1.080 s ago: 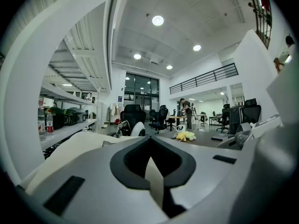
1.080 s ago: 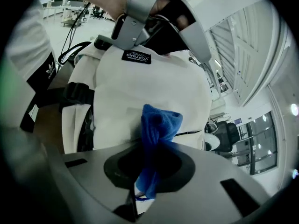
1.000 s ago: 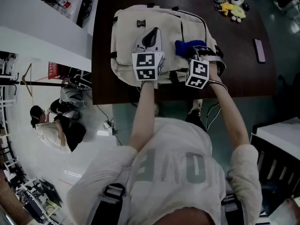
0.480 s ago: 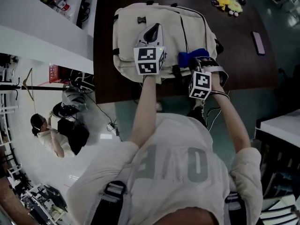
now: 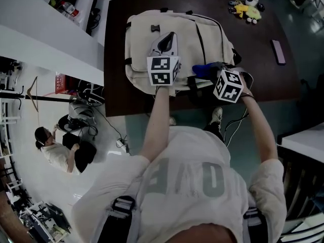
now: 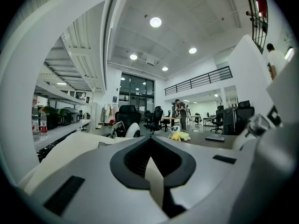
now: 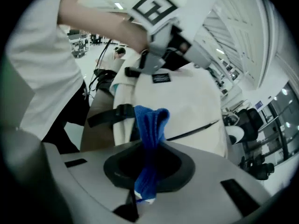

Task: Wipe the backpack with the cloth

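1. backpack point(image 5: 177, 34) lies flat on the dark table point(image 5: 263, 80), its near end at the table's near edge.
2. right gripper point(image 5: 212, 74) jaws are clamped on the blue cloth point(image 5: 205, 69), at the backpack's near right corner. can't tell whether the cloth touches it.
3. left gripper point(image 5: 164, 39) lies on the backpack's middle, in the way of a sweep to the left. jaws closed, pinching a thin cream fold of backpack fabric.
4. yellow plush toy point(image 5: 248, 10) far right and dark flat device point(image 5: 278, 52) right, both well apart from the backpack.
5. bare table right of the backpack; narrow strip on its left, then white shelving point(image 5: 50, 29).
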`<act>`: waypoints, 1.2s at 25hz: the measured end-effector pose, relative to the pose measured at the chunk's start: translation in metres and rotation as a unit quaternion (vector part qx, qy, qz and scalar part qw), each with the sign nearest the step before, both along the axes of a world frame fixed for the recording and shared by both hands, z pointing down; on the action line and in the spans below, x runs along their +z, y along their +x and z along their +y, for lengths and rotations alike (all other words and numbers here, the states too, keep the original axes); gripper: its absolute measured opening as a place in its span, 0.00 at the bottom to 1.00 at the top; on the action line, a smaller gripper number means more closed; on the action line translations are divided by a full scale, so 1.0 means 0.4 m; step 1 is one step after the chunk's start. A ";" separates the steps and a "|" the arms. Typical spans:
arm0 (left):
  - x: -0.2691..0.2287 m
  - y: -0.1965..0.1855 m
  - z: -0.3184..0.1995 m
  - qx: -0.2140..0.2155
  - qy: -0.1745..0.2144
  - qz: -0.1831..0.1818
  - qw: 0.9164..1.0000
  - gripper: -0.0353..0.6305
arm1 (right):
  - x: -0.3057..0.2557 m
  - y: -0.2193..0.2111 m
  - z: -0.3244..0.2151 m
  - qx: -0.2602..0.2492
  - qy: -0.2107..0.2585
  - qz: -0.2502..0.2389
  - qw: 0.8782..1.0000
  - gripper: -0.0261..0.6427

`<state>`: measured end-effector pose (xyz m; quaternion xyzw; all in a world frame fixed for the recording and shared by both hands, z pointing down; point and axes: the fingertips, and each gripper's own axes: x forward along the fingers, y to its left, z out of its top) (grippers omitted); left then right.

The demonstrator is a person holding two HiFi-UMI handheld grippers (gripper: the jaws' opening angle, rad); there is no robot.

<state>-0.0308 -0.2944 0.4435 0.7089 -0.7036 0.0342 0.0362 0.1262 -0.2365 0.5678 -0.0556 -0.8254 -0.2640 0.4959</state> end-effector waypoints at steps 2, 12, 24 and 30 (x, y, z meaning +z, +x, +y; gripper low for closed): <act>0.006 -0.006 0.003 -0.002 -0.003 -0.003 1.000 0.06 | -0.080 -0.028 -0.092 0.013 0.035 -0.022 0.999 0.10; 0.001 -0.013 0.004 -0.006 0.004 0.011 1.000 0.06 | -0.374 -0.126 -0.490 0.031 0.179 -0.040 0.983 0.10; 0.008 -0.023 -0.013 -0.037 -0.022 0.018 0.999 0.06 | -0.146 -0.215 -0.619 0.014 0.169 0.023 0.985 0.10; 0.005 -0.025 -0.013 -0.038 -0.018 0.012 0.999 0.06 | -0.026 -0.182 -0.568 0.003 0.140 0.047 0.989 0.10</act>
